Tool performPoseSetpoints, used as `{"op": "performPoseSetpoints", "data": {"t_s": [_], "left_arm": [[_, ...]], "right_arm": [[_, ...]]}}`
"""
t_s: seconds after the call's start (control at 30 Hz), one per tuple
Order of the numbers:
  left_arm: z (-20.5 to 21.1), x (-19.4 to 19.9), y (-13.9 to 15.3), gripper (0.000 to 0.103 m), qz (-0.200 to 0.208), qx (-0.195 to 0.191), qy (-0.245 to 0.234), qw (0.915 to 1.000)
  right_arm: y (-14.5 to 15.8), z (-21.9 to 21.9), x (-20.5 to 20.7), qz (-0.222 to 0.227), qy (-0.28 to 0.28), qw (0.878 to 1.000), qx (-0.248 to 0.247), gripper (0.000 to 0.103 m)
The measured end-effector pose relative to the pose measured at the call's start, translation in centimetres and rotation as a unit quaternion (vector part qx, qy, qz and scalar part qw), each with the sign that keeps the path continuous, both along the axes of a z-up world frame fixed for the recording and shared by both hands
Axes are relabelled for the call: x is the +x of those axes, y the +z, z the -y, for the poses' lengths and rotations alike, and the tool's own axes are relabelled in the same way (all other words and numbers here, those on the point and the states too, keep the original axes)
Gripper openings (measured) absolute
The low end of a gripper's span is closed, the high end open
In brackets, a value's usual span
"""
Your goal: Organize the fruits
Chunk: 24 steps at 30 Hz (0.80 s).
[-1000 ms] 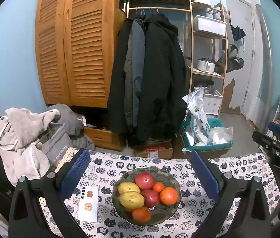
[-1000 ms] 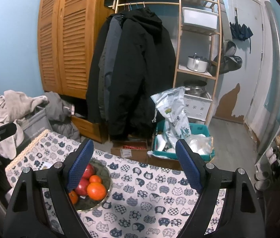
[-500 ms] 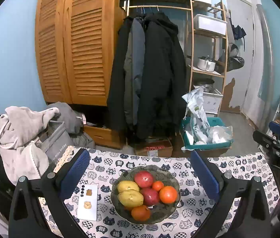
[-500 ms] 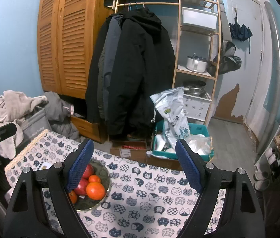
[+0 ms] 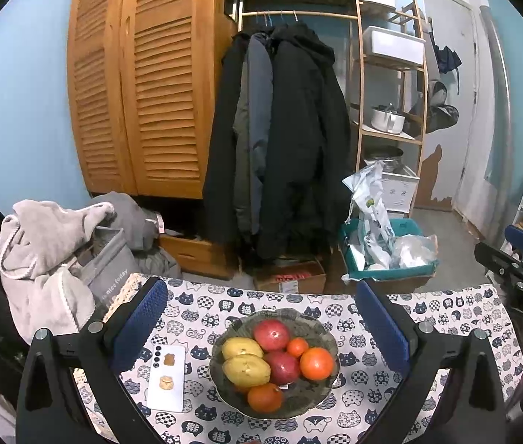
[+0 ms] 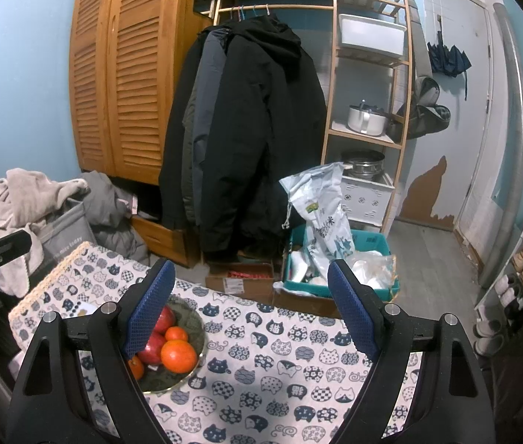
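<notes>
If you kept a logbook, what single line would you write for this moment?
left tongs: open, empty | right tongs: open, empty | fruit: all in bowl | phone: beside bowl

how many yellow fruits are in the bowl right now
2: both on the left side of the bowl, one yellow fruit behind, the other in front. More could be hidden underneath.

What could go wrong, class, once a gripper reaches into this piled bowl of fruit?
1. The fruit is heaped: lifting the low orange might send the lemon rolling out of the bowl.
2. The phone lies just beside the bowl; the open left gripper could knock it.
3. The tablecloth may slide if the bowl is pushed.
</notes>
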State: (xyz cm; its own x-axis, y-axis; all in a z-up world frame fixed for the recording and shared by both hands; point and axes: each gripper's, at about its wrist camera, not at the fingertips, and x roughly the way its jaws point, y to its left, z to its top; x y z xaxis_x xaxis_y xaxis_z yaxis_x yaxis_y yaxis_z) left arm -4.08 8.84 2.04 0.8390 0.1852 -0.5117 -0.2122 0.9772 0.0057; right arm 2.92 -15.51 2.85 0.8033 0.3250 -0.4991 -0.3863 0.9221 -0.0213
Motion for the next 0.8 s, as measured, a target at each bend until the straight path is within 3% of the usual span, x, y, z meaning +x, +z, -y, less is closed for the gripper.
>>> {"op": "performPoseSetpoints", "data": {"t_s": [0.8], "left_arm": [[0.67,-0.12,0.58,0.102,0.009,0.009,-0.004,0.9999]], "right_arm": [[0.01,0.15,0.02,0.001,0.000,1.000,0.000,0.084]]}}
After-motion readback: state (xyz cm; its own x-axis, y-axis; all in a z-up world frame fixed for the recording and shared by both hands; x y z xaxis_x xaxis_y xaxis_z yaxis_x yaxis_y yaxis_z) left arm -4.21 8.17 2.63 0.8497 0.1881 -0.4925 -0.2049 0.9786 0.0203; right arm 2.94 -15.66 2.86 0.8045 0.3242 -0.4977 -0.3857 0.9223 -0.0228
